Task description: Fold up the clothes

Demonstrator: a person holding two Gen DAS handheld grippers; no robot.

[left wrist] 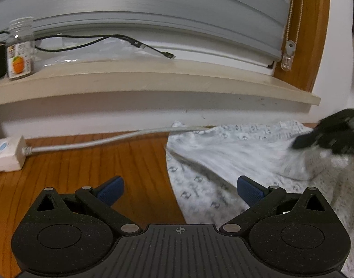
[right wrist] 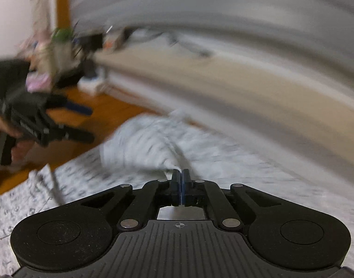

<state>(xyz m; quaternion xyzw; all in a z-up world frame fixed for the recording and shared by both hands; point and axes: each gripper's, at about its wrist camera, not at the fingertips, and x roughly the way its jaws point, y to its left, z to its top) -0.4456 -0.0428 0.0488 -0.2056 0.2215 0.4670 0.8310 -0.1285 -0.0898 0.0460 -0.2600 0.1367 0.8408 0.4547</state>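
Patterned white garment (left wrist: 235, 159) lies spread on the wooden surface (left wrist: 88, 162), along its far edge below the windowsill (left wrist: 153, 85), reaching toward the near right.

Right gripper (right wrist: 181, 178): fingers together, clamped on a raised fold of the garment; cloth tents up from the pinch. View heavily blurred.

Left gripper (left wrist: 180, 187): fingers apart, nothing between them, hovering over the garment's left edge where cloth meets bare wood.

Handling, judged: thin, light, limp fabric; drapes and creases freely, no stiffness to hold shape. A single pinch drags the rest. Best taken at hems or corners, one in each gripper, kept taut.

Power strip (left wrist: 5, 153) and its cable (left wrist: 102, 140) sit along the far edge; snag risk.
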